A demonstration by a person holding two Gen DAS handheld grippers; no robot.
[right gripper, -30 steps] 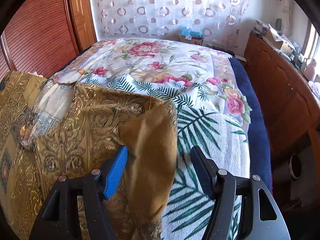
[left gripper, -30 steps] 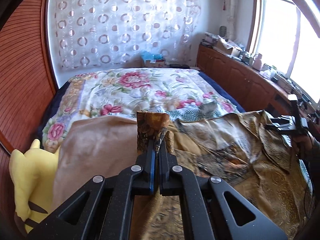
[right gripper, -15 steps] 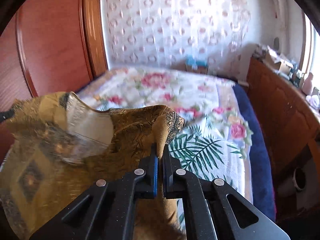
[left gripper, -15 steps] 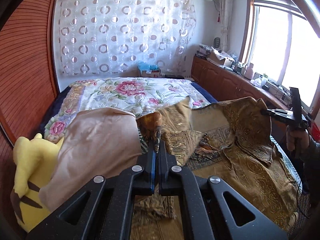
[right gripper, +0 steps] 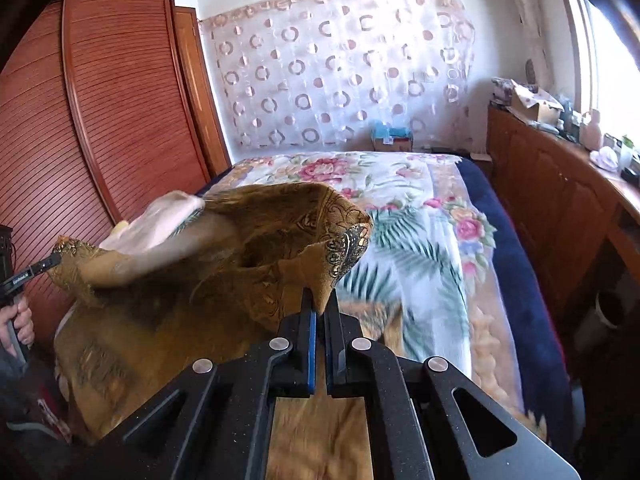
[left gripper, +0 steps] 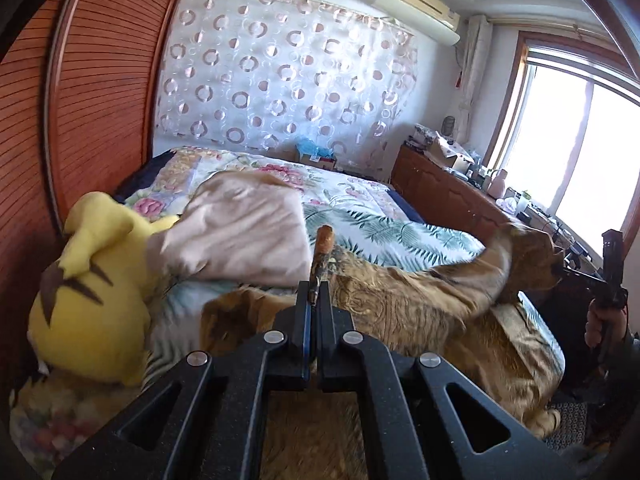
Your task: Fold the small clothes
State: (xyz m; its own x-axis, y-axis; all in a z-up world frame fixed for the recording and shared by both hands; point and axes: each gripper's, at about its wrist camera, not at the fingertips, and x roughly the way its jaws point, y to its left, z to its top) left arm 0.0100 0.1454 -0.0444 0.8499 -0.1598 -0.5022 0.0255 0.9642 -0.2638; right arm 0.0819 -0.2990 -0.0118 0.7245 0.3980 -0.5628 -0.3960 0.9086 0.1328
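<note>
Left wrist view: our left gripper (left gripper: 319, 294) pinches the gold-brown patterned cloth (left gripper: 400, 296).
Right gripper (right gripper: 319, 314): clenched on another corner.
Risk: we think thin pinches may slip if the cloth is pulled taut.

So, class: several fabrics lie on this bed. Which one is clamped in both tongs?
The golden-brown patterned garment, pinched in the left tongs and right tongs. The palm-leaf sheet and floral quilt lie flat, ungripped.

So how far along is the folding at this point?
Early. Done: both corners gripped, the left gripper and right gripper each shut on the golden-brown garment. In hand: it hangs stretched between them above the bed. Left: no fold shows; laying flat and folding remain.
</note>
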